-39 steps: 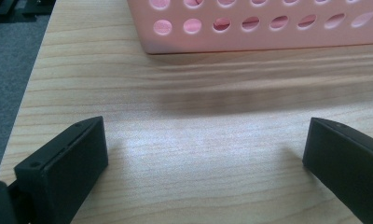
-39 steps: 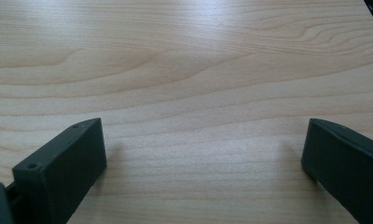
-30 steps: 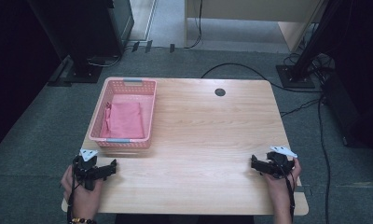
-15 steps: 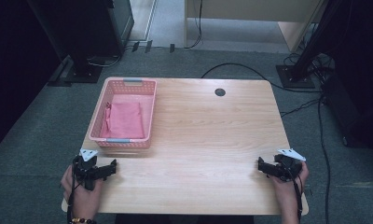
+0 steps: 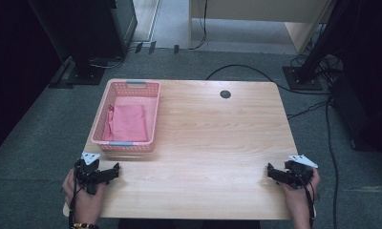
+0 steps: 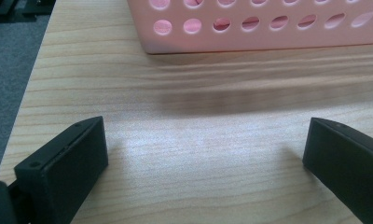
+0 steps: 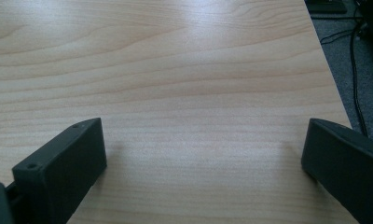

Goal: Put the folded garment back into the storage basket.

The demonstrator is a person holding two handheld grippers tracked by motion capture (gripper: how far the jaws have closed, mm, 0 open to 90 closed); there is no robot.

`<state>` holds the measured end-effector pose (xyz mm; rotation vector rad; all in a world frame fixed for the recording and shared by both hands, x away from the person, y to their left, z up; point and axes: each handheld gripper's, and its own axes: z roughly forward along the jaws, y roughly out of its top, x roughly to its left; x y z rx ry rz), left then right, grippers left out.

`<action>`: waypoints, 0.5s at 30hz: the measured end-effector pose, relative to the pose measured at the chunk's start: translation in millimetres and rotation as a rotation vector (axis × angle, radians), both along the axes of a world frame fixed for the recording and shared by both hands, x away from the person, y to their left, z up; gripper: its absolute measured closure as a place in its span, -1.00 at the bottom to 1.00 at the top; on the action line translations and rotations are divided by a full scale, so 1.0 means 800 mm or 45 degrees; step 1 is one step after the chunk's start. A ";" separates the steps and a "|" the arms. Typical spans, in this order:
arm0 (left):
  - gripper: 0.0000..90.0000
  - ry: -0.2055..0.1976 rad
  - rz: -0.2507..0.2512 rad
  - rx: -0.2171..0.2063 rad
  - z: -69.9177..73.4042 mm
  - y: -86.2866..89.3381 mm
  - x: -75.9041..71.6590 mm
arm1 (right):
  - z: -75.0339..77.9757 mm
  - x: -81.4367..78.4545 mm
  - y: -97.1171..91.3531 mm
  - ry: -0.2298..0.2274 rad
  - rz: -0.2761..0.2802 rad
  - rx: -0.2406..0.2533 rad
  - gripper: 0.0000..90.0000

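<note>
One pink basket (image 5: 127, 116) with a pink cloth (image 5: 129, 122) in it sits at the table's (image 5: 217, 143) far left, just ahead of the left gripper (image 5: 113, 170), jaws spread and empty, while the right gripper (image 5: 270, 171), also spread and empty, rests well apart at the near right edge.

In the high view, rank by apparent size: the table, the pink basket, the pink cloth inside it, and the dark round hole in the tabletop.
Largest to smallest:
1. table
2. pink basket
3. pink cloth
4. dark round hole

High view looks down on the table (image 5: 213, 143); both gripper views skim its wood closely.
</note>
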<state>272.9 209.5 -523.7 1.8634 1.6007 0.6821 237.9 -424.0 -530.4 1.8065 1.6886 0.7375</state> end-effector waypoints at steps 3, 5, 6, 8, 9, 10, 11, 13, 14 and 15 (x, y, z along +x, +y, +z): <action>-1.00 0.000 0.000 0.000 0.000 0.000 0.000 | 0.000 -0.004 -0.001 -0.001 -0.002 0.000 -1.00; -1.00 0.000 0.001 -0.001 0.000 0.000 0.000 | 0.000 -0.006 -0.002 -0.002 0.000 0.000 -1.00; -1.00 0.000 0.001 -0.001 0.000 0.000 0.000 | 0.000 -0.007 -0.002 0.000 0.000 0.000 -1.00; -1.00 0.000 0.001 -0.001 0.000 0.000 0.000 | 0.000 -0.008 -0.003 0.000 0.001 0.002 -1.00; -1.00 0.000 0.001 -0.001 0.000 0.000 0.000 | 0.000 -0.008 -0.003 0.000 0.003 0.001 -1.00; -1.00 0.001 0.000 0.000 0.000 0.000 0.000 | 0.000 -0.008 -0.003 0.000 0.003 0.001 -1.00; -1.00 0.000 0.001 -0.001 0.000 0.000 0.000 | 0.000 -0.008 -0.003 0.000 0.003 0.000 -1.00; -1.00 0.000 0.001 0.000 0.000 0.000 0.000 | 0.000 -0.008 -0.003 -0.001 0.003 0.001 -1.00; -1.00 0.000 0.001 -0.001 0.000 0.000 0.000 | 0.000 -0.008 -0.003 -0.001 0.002 0.001 -1.00; -1.00 0.000 0.000 0.000 0.000 0.000 0.000 | 0.000 -0.008 -0.003 -0.001 0.002 0.000 -1.00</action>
